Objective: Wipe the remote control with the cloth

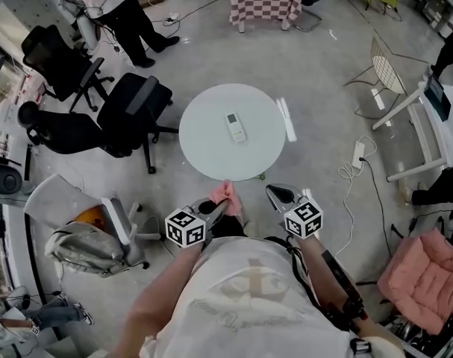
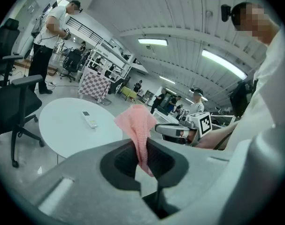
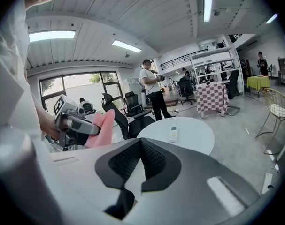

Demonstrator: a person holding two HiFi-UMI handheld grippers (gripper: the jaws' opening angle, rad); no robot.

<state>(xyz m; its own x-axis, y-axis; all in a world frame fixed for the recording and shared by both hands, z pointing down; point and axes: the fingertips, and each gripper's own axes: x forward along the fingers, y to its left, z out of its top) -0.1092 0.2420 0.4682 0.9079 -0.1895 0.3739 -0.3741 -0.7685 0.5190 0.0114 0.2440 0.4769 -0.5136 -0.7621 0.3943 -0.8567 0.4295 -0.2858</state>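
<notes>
Remote control (image 1: 236, 127): lies flat near the middle of the round white desk (image 1: 211, 151), alone there, with bare top all round it, so a wipe can reach it from any side.

Long axis: runs roughly away from the person, leaning a little sideways in the head view. The end with the dark window points to the far side.

Cloth (image 2: 137, 125): pink, pinched low down in the left claw (image 2: 141, 158). A loose bunch stands beyond the tips, probably to serve as the wiping face.

Right claw (image 3: 140, 161): pressed together, nothing in it, likely kept free to steady the remote.

Both claws hang just short of the desk's near edge, well apart from the remote. Wiping not yet begun.
</notes>
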